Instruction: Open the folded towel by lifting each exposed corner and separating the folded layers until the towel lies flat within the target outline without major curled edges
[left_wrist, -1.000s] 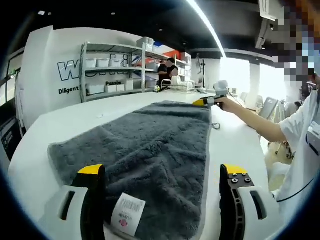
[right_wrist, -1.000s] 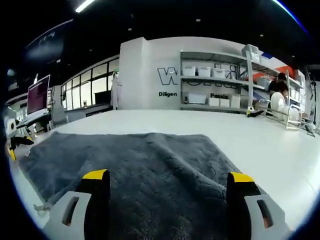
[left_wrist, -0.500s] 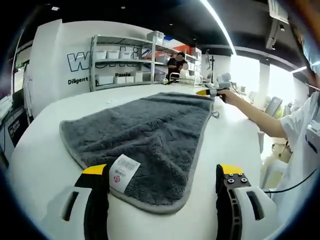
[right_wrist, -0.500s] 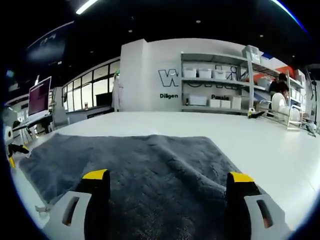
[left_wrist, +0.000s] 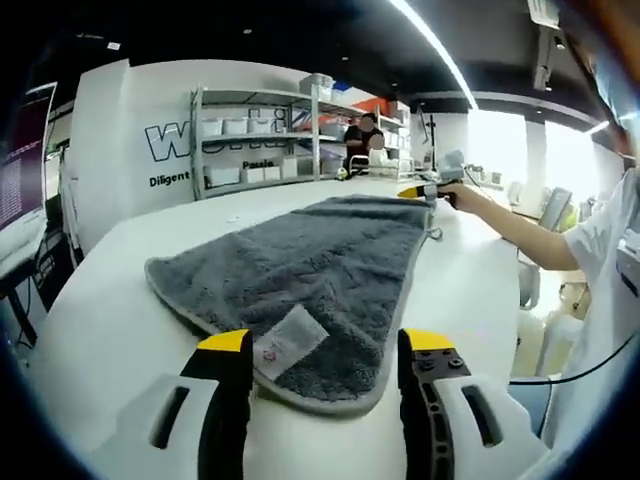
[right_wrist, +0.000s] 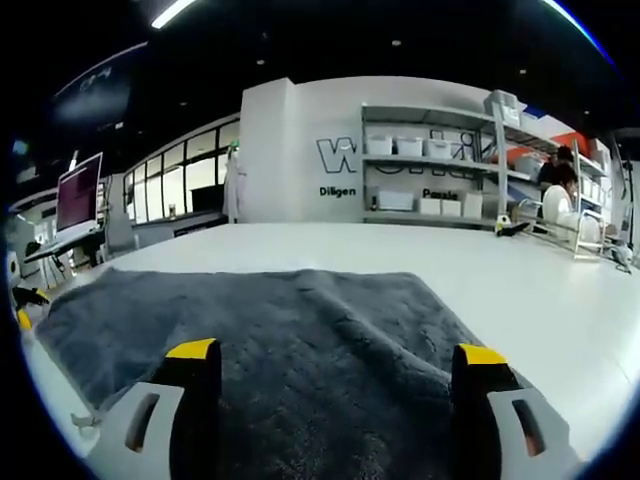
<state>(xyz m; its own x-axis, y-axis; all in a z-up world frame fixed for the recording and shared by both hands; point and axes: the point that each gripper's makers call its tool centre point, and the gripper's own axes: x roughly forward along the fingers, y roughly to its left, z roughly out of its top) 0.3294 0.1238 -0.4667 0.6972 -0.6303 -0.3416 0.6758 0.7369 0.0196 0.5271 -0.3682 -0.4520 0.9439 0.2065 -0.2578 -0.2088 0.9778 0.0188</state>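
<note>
The left gripper sits low over the white table. Its two yellow-tipped jaws are spread apart, and the near corner of the gray towel lies between them. They are not pinching it. A white label lies on that corner, just beside the left jaw.

The right gripper is low over the far end of the towel. Its jaws are spread wide over the fluffy cloth, and whether they touch it is hard to tell. In the left gripper view, a person's arm reaches straight out to hold it there.

The towel lies spread out on the table. Shelves with white bins stand by the far wall.
</note>
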